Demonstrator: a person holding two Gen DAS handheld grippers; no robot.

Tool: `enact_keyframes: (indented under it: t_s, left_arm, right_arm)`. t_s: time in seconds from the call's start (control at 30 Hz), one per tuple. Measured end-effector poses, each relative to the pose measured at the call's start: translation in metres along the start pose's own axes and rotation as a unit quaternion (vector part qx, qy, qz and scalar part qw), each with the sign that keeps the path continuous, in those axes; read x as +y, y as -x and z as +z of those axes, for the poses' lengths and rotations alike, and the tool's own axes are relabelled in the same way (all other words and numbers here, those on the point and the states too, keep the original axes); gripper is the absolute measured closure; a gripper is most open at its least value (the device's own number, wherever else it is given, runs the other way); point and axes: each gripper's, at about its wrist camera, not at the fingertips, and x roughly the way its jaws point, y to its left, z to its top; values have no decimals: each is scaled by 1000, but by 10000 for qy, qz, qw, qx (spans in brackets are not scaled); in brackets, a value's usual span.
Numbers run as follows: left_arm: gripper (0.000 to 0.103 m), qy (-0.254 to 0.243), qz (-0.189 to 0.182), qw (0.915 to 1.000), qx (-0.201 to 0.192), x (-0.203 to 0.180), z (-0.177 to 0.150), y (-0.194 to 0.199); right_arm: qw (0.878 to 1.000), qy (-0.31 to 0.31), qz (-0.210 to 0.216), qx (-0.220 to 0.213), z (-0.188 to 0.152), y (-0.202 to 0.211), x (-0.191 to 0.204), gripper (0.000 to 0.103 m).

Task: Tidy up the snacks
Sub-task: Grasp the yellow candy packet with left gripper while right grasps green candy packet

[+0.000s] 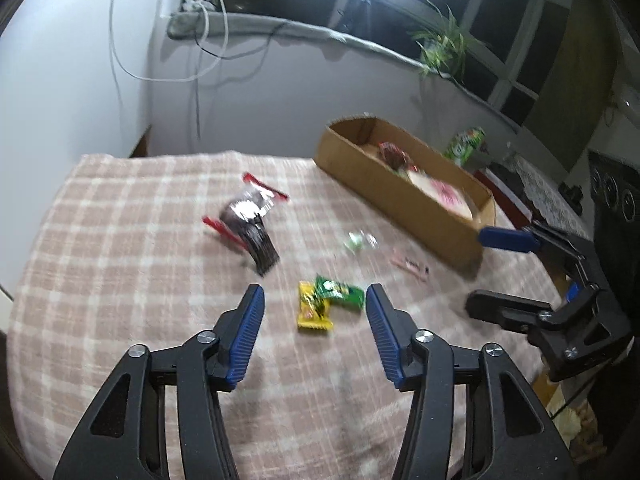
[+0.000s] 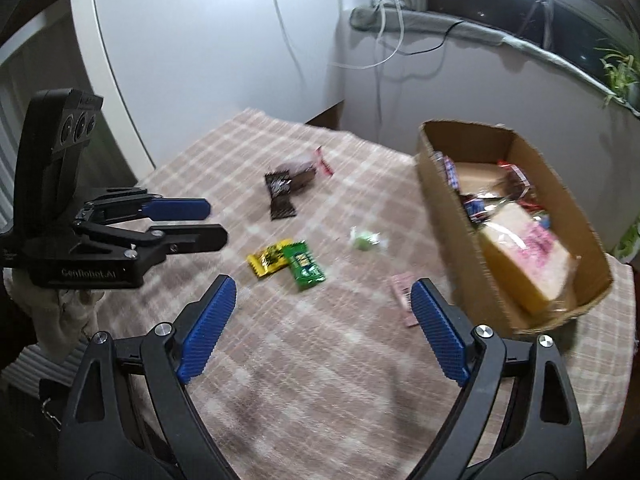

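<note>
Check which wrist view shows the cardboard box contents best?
Right wrist view: it looks down into the cardboard box, so the packets and the large yellow-and-pink pack show. The left wrist view sees the box side-on, its near wall hiding most contents.

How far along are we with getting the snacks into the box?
Done: the cardboard box already holds several packets. In hand: nothing; the left gripper and right gripper are both open and empty above the cloth. Left: the dark packets, yellow packet, green packet, pale green candy and pink packet.
</note>
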Motion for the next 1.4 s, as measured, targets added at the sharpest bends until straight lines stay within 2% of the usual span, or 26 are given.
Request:
enact_keyframes:
  t_s: [0.13, 0.27, 0.43, 0.57, 1.03, 1.3, 1.4]
  left_arm:
    - [64, -74, -66, 9998, 196, -2, -7, -12]
    - [64, -177, -69, 9991, 368, -4, -12, -23]
    - [66, -265, -17, 9982, 529, -3, -16, -34]
    - [68, -358, 30, 9974, 621, -3, -18, -43]
    - [75, -762, 300, 9940, 731, -6, -15, -63]
    - [77, -790, 407, 9938, 670, 2, -12, -66]
    - [78, -790, 460, 9937, 649, 4, -13, -63]
  right_arm:
    - [9998, 28, 117, 171, -2, -17, 1, 12]
    - [9990, 81, 186, 401, -4, -34, -1, 22]
    - [9979, 89, 252, 588, -1, -52, -5, 30]
    - [9971, 129, 271, 695, 1, -64, -7, 42]
    - [9953, 313, 287, 870, 10, -91, -8, 51]
    - [9943, 548, 235, 888, 15, -99, 2, 51]
    - [9936, 666, 202, 894, 17, -102, 8, 54]
